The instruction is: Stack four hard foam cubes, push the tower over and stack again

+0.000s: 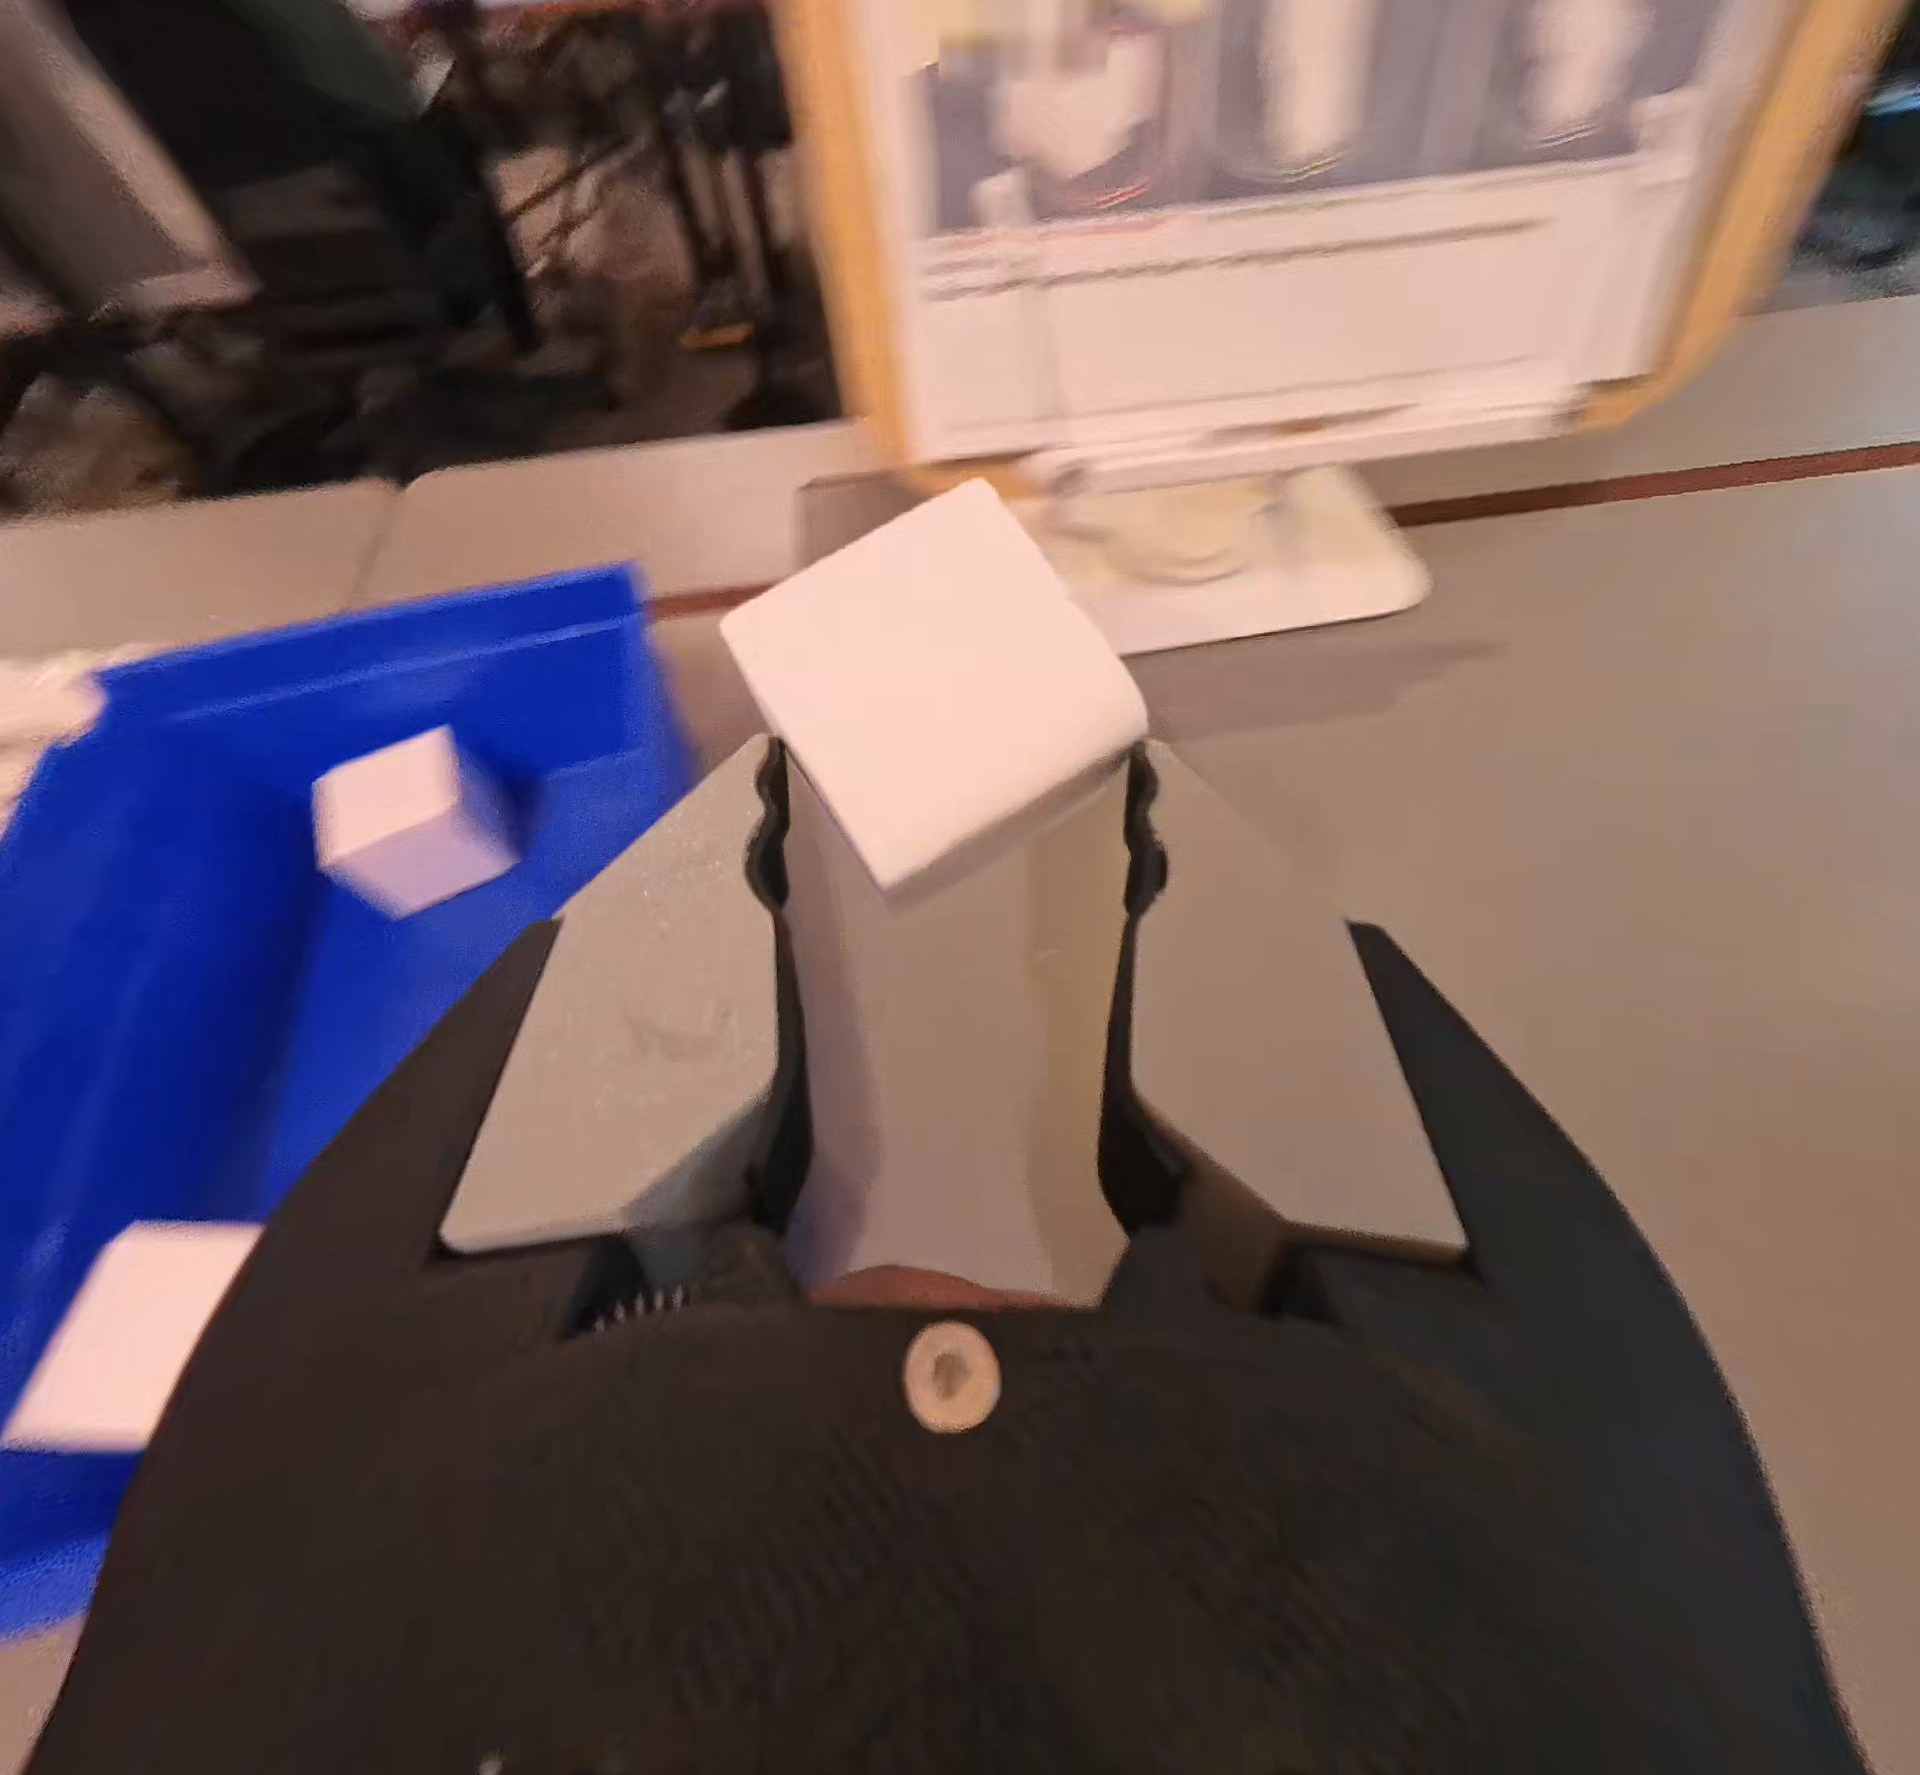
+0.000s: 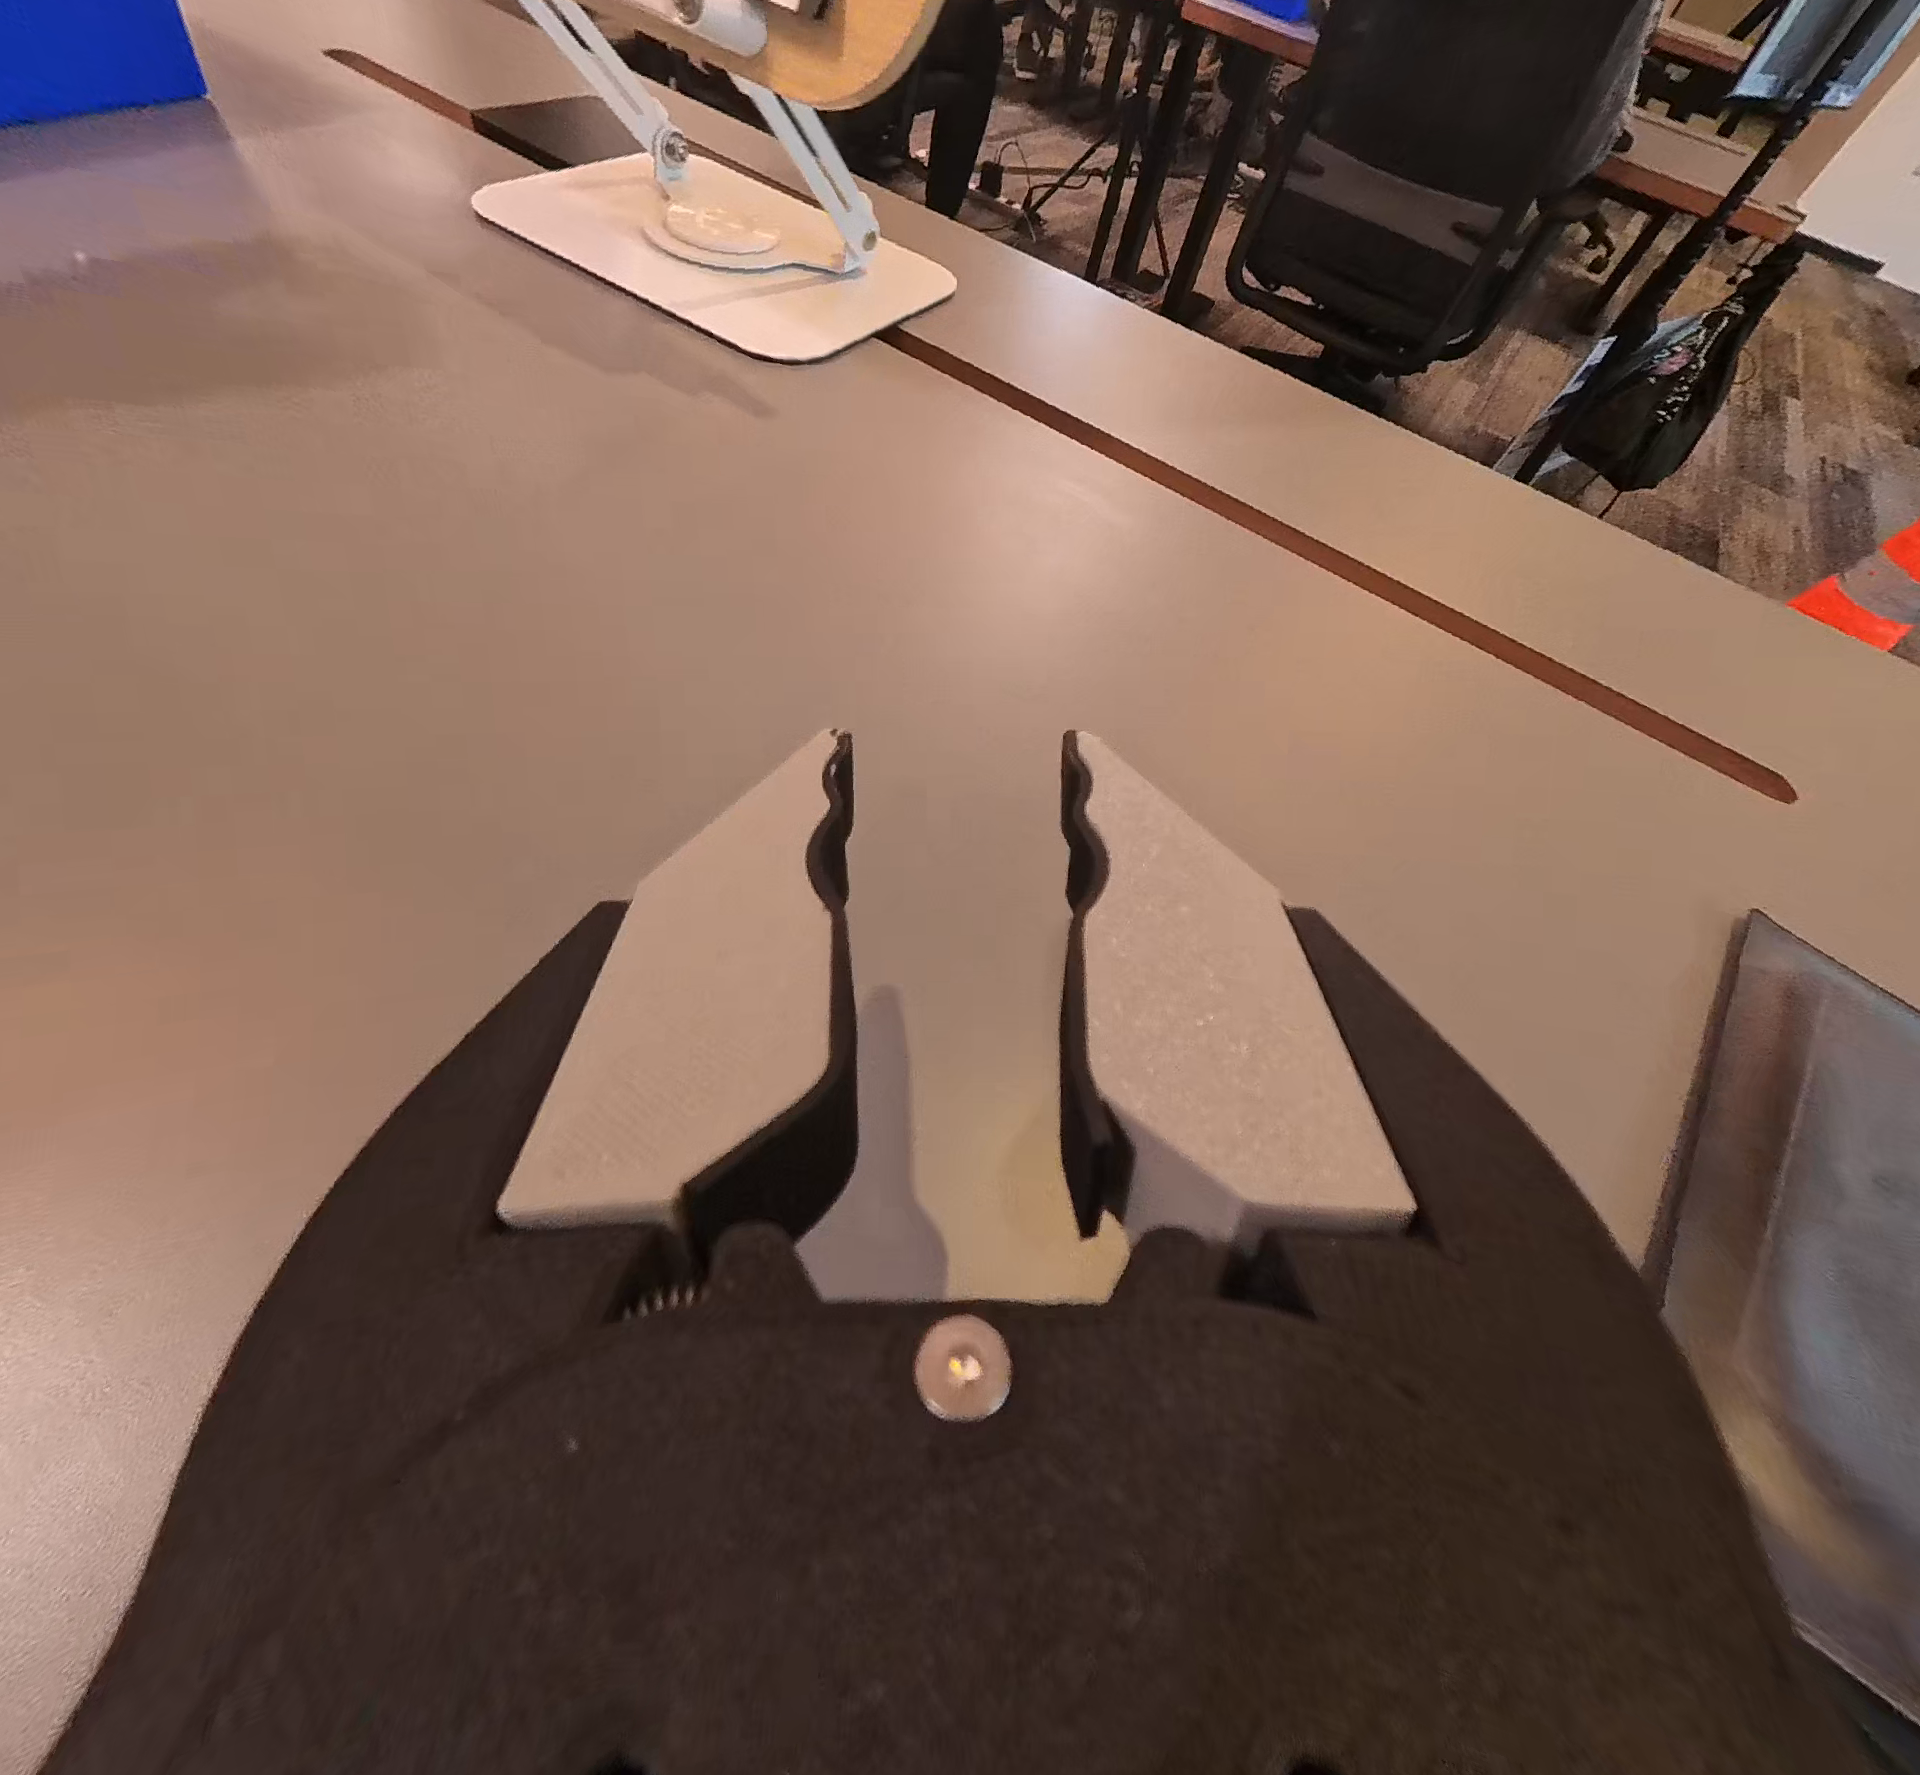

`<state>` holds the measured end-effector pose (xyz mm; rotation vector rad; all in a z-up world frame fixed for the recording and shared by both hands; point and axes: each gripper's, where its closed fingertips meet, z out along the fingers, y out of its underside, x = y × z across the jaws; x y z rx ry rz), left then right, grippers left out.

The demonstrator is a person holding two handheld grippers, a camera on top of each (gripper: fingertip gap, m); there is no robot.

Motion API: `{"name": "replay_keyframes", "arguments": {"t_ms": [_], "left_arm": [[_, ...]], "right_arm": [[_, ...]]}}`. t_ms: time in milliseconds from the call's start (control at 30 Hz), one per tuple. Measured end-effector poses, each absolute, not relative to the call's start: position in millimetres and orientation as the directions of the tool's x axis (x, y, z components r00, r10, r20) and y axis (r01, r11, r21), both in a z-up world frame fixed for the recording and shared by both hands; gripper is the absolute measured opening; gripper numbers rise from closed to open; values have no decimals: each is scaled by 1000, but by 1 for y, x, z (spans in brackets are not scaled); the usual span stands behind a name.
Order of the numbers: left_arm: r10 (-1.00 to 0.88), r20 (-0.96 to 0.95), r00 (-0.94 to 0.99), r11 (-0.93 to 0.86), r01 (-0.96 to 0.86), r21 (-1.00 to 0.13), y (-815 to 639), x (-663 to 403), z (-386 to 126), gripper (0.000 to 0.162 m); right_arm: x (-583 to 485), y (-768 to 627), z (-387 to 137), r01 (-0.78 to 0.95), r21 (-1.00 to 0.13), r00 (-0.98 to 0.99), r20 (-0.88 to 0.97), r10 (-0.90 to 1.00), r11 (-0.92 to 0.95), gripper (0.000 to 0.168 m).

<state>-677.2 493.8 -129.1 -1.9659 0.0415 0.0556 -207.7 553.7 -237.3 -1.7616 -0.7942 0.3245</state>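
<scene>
My left gripper is shut on a white foam cube, gripped at the fingertips and held tilted above the grey table. Two more white cubes lie in a blue bin to the left: one near the bin's middle, one at its near edge, partly hidden by the gripper body. My right gripper is open and empty, low over bare grey table. No cube shows in the right wrist view.
A wood-framed board on a white stand is just behind the held cube; it also shows in the right wrist view. A shiny metal tray lies at the right. A dark seam crosses the table. Chairs and desks stand beyond. Across from one pair of fingers to the other is roughly 50 cm.
</scene>
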Motion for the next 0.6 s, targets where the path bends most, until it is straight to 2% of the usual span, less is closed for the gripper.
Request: {"name": "replay_keyframes", "arguments": {"t_ms": [33, 100, 133, 300, 400, 433, 500, 533, 600], "left_arm": [[55, -54, 997, -437, -24, -899, 491, -707, -137, 65], [173, -38, 984, -563, 68, -824, 483, -756, -164, 92], [201, -38, 979, -603, 93, -792, 478, -770, -174, 101], [155, -54, 986, -592, 49, -804, 470, -771, -180, 99], [127, -79, 989, -653, 23, -757, 469, -764, -196, 103], [128, -105, 986, -682, 11, -732, 469, -766, -202, 99], [125, -159, 979, -734, -16, -679, 467, -772, -216, 79], [118, -178, 977, -760, -27, -650, 465, -776, -224, 62], [66, -179, 982, -806, -53, -589, 461, -775, -242, 5]], "right_arm": [[-210, 553, -238, 354, -923, 732, 175, 658, -148, 37], [-212, 552, -240, 367, -919, 727, 186, 661, -145, 37], [-213, 552, -242, 374, -916, 725, 190, 662, -147, 37], [-214, 553, -250, 388, -907, 721, 186, 667, -166, 37], [-214, 553, -252, 382, -907, 721, 174, 670, -176, 37], [-214, 553, -252, 382, -907, 722, 174, 670, -176, 37], [-214, 553, -250, 379, -910, 723, 175, 669, -171, 37], [-214, 552, -249, 375, -911, 723, 174, 668, -169, 37], [-213, 552, -247, 370, -914, 725, 170, 668, -169, 37]]}}
